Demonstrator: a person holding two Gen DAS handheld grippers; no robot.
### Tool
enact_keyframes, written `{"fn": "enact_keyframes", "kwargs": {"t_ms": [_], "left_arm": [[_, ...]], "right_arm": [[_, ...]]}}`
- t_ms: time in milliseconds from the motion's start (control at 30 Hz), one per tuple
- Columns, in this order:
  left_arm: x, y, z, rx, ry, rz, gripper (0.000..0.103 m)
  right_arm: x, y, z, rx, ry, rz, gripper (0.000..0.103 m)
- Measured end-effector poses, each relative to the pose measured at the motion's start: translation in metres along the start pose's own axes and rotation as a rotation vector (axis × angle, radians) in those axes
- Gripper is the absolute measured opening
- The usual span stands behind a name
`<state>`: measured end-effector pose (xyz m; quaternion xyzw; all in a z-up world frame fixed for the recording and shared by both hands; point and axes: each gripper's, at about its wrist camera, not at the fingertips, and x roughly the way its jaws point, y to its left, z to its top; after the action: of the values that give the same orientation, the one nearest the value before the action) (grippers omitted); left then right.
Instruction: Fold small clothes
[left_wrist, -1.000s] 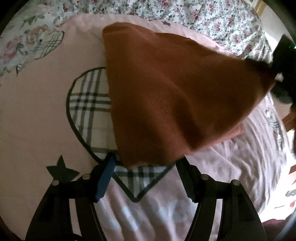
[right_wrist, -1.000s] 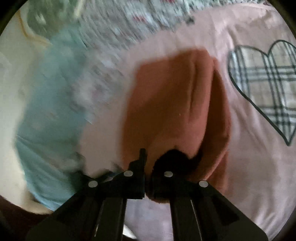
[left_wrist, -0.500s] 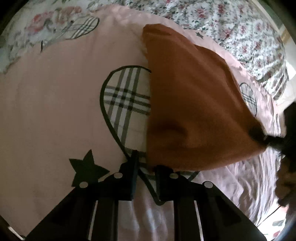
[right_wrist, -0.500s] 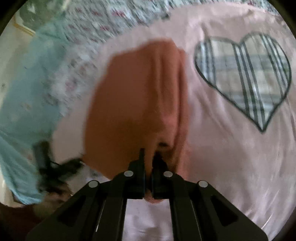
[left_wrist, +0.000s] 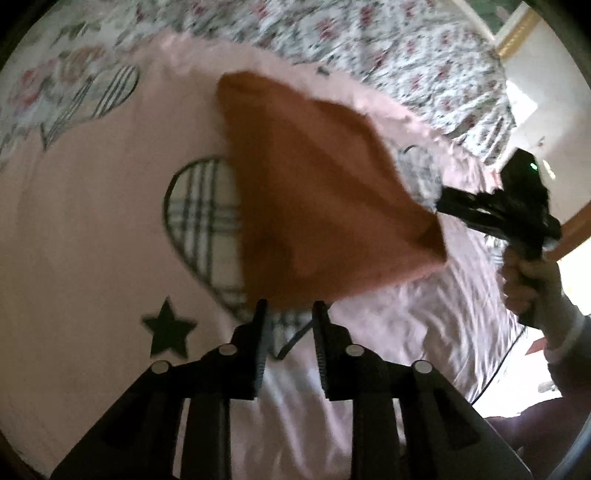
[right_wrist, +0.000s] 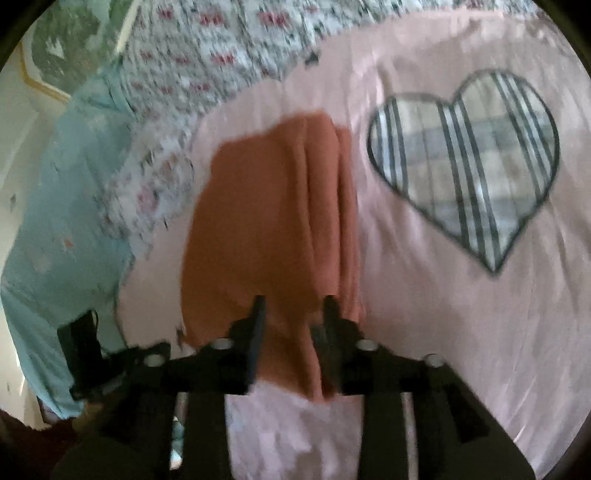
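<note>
Rust-orange cloth (left_wrist: 314, 199) draped over pink bedspread (left_wrist: 92, 229), partly lifted, one edge covering right lobe of plaid heart patch (left_wrist: 201, 221). All spots below rel. to that heart.

L gripper (left_wrist: 290, 308): released, jaws apart w/ clear gap, tips right at cloth's near hem, just below heart's point. Not pinching fabric.

R gripper (right_wrist: 293, 304): jaws also spread, released; cloth fold hanging between fingers, running down past them. From L cam, same tool (left_wrist: 495, 218) seen right of heart at cloth's far corner; contact there blurred, can't tell.

Surface: bedspread wrinkled right of heart; black star appliqué (left_wrist: 169, 329) lower-left of heart. Second plaid heart (left_wrist: 92, 98) up-left, near spread's edge. Floral sheet (left_wrist: 369, 48) beyond heart, along far side of the bed.

Room: light-blue fabric (right_wrist: 66, 221) well left of heart in R cam, past floral sheet. Gold-trimmed frame (left_wrist: 513, 31) and pale wall far up-right. Both views motion-blurred.
</note>
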<state>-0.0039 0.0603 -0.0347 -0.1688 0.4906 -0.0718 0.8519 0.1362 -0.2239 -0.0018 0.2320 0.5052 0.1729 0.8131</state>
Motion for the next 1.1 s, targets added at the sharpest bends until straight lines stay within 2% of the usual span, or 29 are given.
{"fn": "enact_keyframes", "kwargs": {"t_ms": [133, 267, 367, 467, 500, 533, 567, 600, 667, 700, 733, 900, 1100], "left_arm": [[0.014, -0.009, 0.024, -0.001, -0.029, -0.009, 0.026], [0.022, -0.015, 0.037, -0.003, -0.038, -0.007, 0.028], [0.032, -0.009, 0.045, -0.021, -0.035, -0.009, 0.031], [0.044, -0.006, 0.049, -0.044, -0.025, -0.021, 0.031], [0.046, -0.006, 0.049, -0.047, -0.022, -0.024, 0.031], [0.048, -0.006, 0.049, -0.046, -0.021, -0.027, 0.031], [0.048, -0.007, 0.048, -0.043, -0.021, -0.032, 0.031], [0.049, -0.007, 0.048, -0.04, -0.019, -0.036, 0.031], [0.053, -0.006, 0.046, -0.034, -0.002, -0.038, 0.031], [0.056, -0.005, 0.046, -0.033, 0.008, -0.037, 0.03], [0.059, -0.004, 0.045, -0.031, 0.018, -0.036, 0.03], [0.081, -0.009, 0.04, -0.002, 0.082, -0.011, 0.027], [0.086, -0.014, 0.042, -0.004, 0.085, -0.005, 0.027]], "right_arm": [[0.03, 0.005, 0.034, -0.01, -0.028, -0.049, 0.039], [0.054, -0.002, 0.059, 0.031, -0.048, -0.098, 0.039], [0.072, -0.009, 0.067, 0.058, -0.019, -0.14, 0.039], [0.086, -0.011, 0.07, 0.07, 0.006, -0.116, 0.039], [0.088, -0.009, 0.07, 0.057, 0.01, -0.118, 0.035], [0.089, -0.005, 0.071, 0.035, 0.007, -0.122, 0.025], [0.088, -0.001, 0.072, 0.022, 0.005, -0.111, 0.011], [0.08, 0.003, 0.074, 0.018, -0.021, -0.077, 0.011], [0.056, 0.01, 0.079, 0.02, -0.106, 0.055, 0.011], [0.048, 0.012, 0.079, 0.012, -0.137, 0.084, 0.011], [0.045, 0.01, 0.078, 0.008, -0.145, 0.075, 0.011], [0.083, -0.032, 0.066, 0.071, -0.033, -0.083, 0.01], [0.083, -0.027, 0.067, 0.052, -0.046, -0.138, 0.015]]}}
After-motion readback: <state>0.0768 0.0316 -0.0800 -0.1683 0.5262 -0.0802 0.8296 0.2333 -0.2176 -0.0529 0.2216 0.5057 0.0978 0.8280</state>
